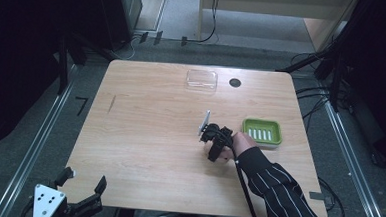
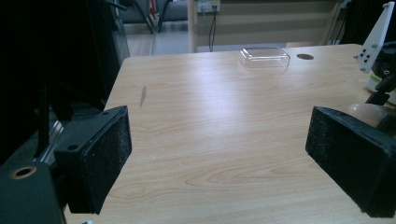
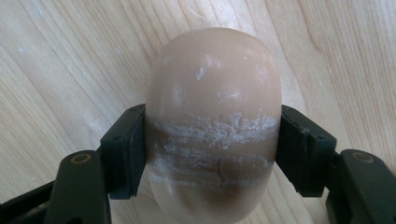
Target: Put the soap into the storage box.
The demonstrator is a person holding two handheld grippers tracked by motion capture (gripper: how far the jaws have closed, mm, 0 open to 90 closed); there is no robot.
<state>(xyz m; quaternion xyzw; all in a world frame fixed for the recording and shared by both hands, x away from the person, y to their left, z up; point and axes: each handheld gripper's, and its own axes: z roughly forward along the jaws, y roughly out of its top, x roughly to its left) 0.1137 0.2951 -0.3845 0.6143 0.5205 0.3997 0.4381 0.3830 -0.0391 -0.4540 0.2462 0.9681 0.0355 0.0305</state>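
1. Left gripper (image 1: 84, 183): I have it parked off the near-left corner of the bench (image 1: 144, 136), at about 7 o'clock in the high view. Its jaws stand spread with nothing between them. In the left gripper view both pads (image 2: 105, 156) frame bare wood.

2. Right gripper (image 1: 210, 139): I hold it just right of bench centre, pointing down. Its jaws pinch a tan soap bar (image 3: 212, 126) across its width; in the right gripper view both pads press the bar's flanks. The bar lies on the bench surface and shows white scuffed streaks across its middle.

3. Progress, as I judge it: the grasp is made; lifting and placing remain. The likely destination is the green soap dish (image 1: 262, 131), just beside the right hand (image 1: 239, 143) at 3 o'clock and empty.

4. Clearances: the path from bar to dish is short and unobstructed. The dish sits near the right bench edge, so I must limit overshoot toward 3 o'clock.

5. Far zone: a clear plastic lid (image 1: 201, 80) rests near the far edge at 12 o'clock, with a dark cable port (image 1: 235, 82) just beside it. Both are well apart from the working area.
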